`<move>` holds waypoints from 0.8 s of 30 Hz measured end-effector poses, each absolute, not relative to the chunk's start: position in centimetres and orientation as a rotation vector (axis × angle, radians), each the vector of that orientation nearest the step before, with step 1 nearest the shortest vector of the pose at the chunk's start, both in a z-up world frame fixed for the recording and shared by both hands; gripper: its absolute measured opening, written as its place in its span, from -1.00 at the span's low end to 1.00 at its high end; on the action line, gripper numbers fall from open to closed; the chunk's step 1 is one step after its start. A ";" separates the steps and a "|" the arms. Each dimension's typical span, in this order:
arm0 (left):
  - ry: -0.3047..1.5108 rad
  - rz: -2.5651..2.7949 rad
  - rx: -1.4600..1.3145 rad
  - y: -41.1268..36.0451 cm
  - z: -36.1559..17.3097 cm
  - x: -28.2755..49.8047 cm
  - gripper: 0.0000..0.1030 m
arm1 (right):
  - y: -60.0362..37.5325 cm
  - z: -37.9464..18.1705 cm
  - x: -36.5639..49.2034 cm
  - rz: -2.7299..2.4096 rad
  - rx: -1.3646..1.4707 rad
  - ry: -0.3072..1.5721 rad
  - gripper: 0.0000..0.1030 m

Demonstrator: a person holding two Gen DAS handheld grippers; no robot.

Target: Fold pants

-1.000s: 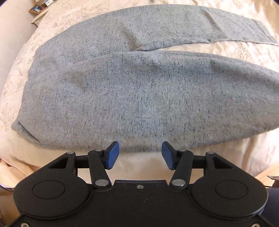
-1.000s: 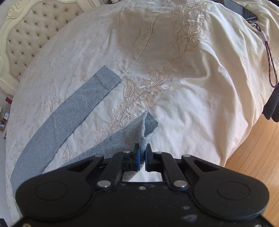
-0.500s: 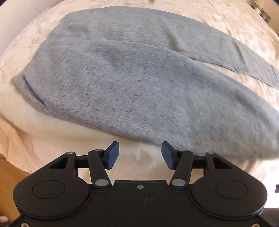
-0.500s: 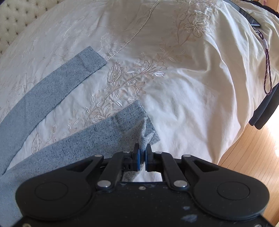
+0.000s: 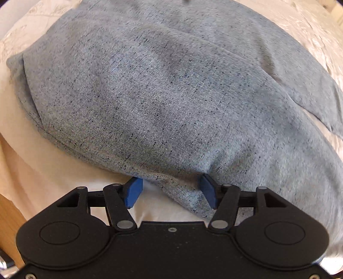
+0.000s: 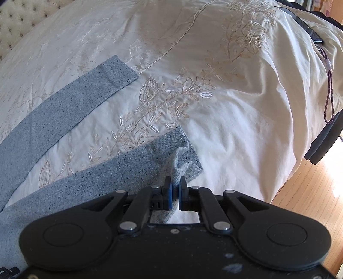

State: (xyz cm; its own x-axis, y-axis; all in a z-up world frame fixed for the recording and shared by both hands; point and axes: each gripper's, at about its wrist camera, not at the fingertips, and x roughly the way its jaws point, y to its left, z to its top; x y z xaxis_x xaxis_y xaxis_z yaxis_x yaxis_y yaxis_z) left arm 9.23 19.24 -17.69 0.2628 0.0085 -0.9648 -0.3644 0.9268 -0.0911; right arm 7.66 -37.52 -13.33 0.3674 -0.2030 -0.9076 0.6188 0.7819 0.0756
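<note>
Grey speckled pants (image 5: 163,94) lie spread on a cream embroidered bedspread (image 6: 214,64). In the left wrist view my left gripper (image 5: 171,191) is open, its blue pads either side of the near edge of the pants' wide upper part, with the cloth edge between the jaws. In the right wrist view my right gripper (image 6: 175,193) is shut on the hem of the near pant leg (image 6: 120,171), which bunches up at the jaws. The far pant leg (image 6: 70,107) lies flat and straight on the bed.
A tufted headboard (image 6: 19,19) is at the upper left. Dark clothing (image 6: 323,143) and a purple cord (image 6: 329,96) hang at the bed's right edge over a wooden floor (image 6: 310,193). A dark flat object (image 6: 306,28) lies far right.
My left gripper has moved in close to the pants until the edge sits between its open jaws. My right gripper stays shut on the near leg hem, which has shifted slightly.
</note>
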 end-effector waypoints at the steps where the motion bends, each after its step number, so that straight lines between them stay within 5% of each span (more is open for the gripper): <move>1: 1.291 0.271 -0.341 19.5 -17.7 9.4 0.23 | -37.5 -13.4 7.6 -0.554 0.446 1.076 -0.88; 2: 1.293 0.283 -0.356 19.7 -17.6 9.4 0.22 | -37.5 -13.4 7.6 -0.557 0.448 1.077 -0.87; 4: 1.288 0.279 -0.389 20.2 -16.6 9.5 -0.12 | -37.5 -13.4 7.5 -0.561 0.452 1.079 -0.88; 5: 1.293 0.279 -0.384 20.4 -16.2 9.5 -0.52 | -37.5 -13.4 7.5 -0.564 0.453 1.080 -0.87; 8: 1.281 0.255 -0.379 20.8 -14.0 9.0 -0.79 | -37.7 -13.3 7.3 -0.568 0.459 1.082 -0.88; 15: 1.208 0.184 -0.185 19.3 -9.6 6.1 -0.80 | -38.3 -12.8 6.1 -0.586 0.497 1.078 -0.88; 24: 1.100 0.219 -0.261 19.3 -6.4 7.8 -0.82 | -38.2 -11.6 5.9 -0.587 0.565 1.072 -0.87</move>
State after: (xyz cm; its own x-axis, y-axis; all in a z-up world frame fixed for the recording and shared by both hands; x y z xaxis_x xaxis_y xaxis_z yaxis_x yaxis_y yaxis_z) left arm 7.82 19.30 -6.39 0.4374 0.0452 -0.8981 -0.3022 0.9480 -0.0994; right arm 5.89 -38.18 -11.61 0.3590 -0.1650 -0.9186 0.6848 0.7153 0.1392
